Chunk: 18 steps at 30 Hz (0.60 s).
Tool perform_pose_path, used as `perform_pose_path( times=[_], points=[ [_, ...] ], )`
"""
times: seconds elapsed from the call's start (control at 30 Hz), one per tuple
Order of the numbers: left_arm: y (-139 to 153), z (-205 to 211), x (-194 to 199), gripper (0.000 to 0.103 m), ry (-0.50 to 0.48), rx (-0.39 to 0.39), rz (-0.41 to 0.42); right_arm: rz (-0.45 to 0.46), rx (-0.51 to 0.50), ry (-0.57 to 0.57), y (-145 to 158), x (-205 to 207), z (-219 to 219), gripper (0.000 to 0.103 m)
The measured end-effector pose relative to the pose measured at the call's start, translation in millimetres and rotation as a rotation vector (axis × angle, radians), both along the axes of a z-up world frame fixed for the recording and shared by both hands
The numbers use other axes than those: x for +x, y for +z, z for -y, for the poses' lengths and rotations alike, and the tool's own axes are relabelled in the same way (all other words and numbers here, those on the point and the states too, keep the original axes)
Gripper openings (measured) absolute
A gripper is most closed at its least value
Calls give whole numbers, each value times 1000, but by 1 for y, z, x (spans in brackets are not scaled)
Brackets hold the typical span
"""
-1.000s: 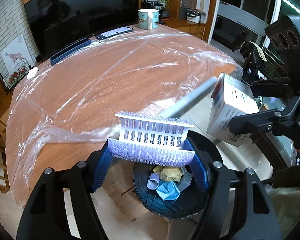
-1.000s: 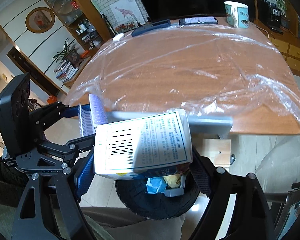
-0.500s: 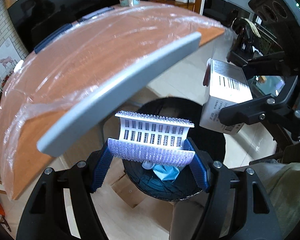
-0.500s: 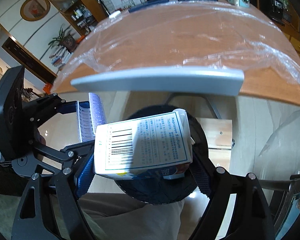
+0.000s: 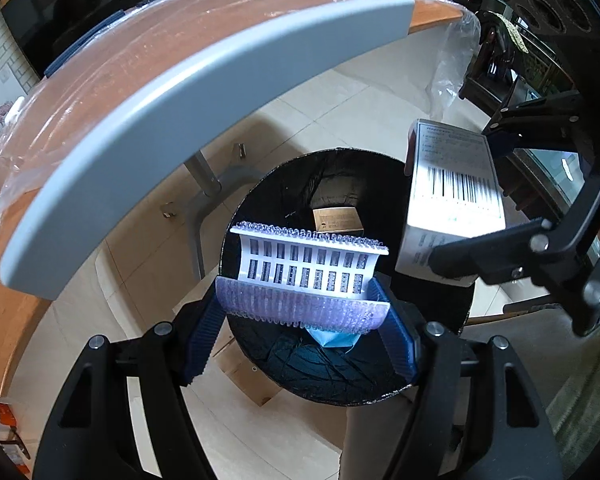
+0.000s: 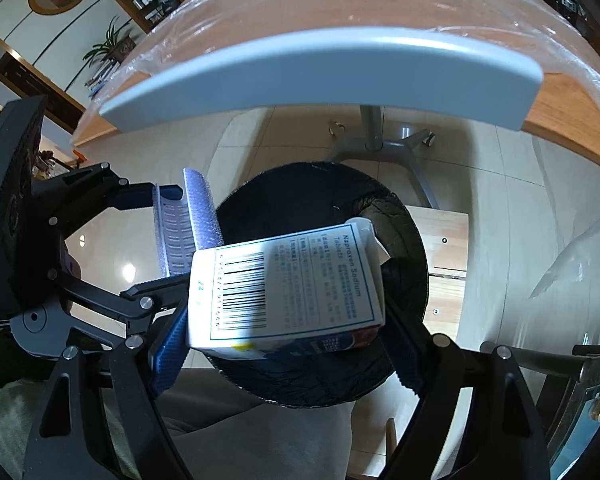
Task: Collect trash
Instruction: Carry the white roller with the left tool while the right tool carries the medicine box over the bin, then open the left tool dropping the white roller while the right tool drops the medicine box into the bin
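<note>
Table edge (image 5: 204, 80) above bin (image 5: 340, 376), perhaps close.

On the white box (image 6: 284, 288) in my right hand-held gripper (image 6: 288, 344) I read "Naproxen Sodium Tablets" beside a barcode; the smaller print, the barcode digits and the green mark near it are too fine to read.

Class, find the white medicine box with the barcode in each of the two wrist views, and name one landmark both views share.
Left wrist view: the medicine box is at right of centre, clamped in the right gripper, over the bin's right rim.
Right wrist view: the medicine box is at lower centre, filling the space between the fingers.
Shared landmark: the round black bin below both grippers.
</note>
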<state>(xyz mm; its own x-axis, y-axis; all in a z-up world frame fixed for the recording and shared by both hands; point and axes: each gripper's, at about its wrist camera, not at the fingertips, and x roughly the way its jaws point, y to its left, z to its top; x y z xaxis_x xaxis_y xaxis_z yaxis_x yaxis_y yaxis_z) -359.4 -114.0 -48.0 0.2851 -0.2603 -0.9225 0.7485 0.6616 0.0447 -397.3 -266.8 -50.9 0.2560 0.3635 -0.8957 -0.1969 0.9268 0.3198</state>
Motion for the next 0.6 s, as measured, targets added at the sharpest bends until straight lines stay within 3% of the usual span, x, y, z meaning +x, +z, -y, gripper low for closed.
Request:
perform_pose_path(
  times=[0.2,0.33,0.6],
  points=[
    [-12,4,5,71,6,15,-18,-17,-21,5,-12,5,-2,82],
    [-19,2,11,72,17,-15,-75,-31,-11,-17,-19,10,4,84],
    [-26,4,12,87,8,-3,-80,-53,18,-43,-19,15,16,88]
  ],
)
